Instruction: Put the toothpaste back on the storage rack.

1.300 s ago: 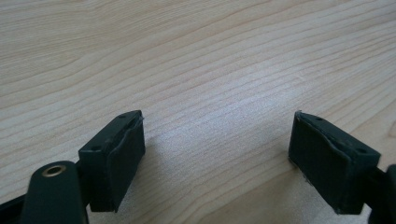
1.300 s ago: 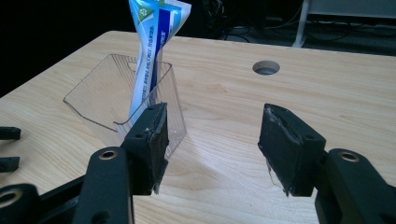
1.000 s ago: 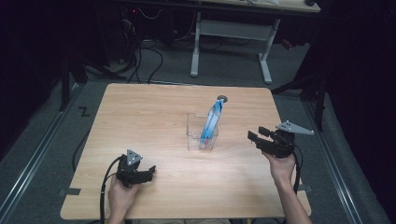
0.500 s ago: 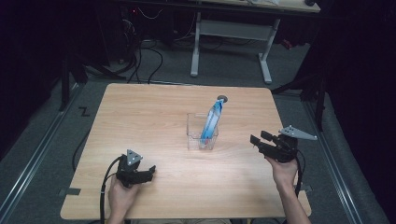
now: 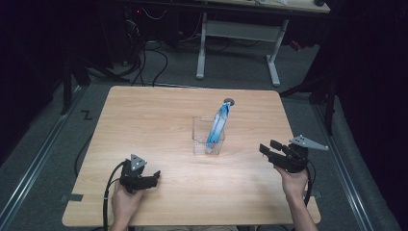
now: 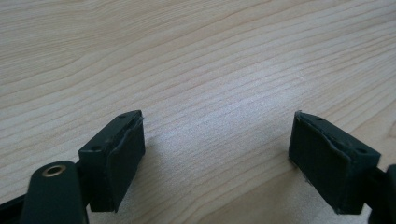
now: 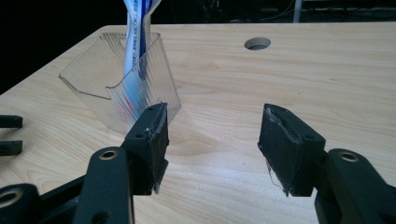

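Leaning in the clear plastic holder (image 5: 208, 136) near the middle of the table (image 5: 144, 120), the blue and white tube (image 5: 217, 124) runs its long axis from the holder's floor up and toward the far right, its top end pointing at the round hole (image 5: 229, 101) in the tabletop. Your right gripper (image 5: 269, 149) hovers to the right of the holder, well apart from it, jaws spread wide with nothing between them. Your left gripper (image 5: 153, 177) rests low at the near left of the table, also released and empty, with bare wood between its pads in the left gripper view. In the right gripper view the tube's (image 7: 137, 37) top is cut off by the frame, and its lower part blurs behind the holder's (image 7: 154, 65) ribbed wall. Printing on it is too small to read.
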### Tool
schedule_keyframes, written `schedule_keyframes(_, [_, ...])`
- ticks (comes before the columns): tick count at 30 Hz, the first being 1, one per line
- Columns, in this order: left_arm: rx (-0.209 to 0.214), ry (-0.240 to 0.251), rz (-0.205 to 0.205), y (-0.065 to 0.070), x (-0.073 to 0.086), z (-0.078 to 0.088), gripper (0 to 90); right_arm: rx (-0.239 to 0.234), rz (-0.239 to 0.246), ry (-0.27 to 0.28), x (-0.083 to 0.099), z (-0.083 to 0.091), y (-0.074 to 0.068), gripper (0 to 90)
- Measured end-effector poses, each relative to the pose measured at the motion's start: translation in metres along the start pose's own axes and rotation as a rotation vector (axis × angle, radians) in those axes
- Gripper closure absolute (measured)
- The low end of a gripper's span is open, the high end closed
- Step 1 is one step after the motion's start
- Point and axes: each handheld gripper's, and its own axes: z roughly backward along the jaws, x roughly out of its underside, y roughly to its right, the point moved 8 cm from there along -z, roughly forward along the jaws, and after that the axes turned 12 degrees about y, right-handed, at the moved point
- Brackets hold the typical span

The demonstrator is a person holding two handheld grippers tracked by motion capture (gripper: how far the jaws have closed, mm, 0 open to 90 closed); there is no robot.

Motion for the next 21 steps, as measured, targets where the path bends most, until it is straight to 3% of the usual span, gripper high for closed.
schedule_keyframes(21, [0.000, 0.000, 0.000, 0.000, 0.000, 0.000, 18.9, 0.012, -0.022, -0.032, 0.024, 0.000, 0.003, 42.5])
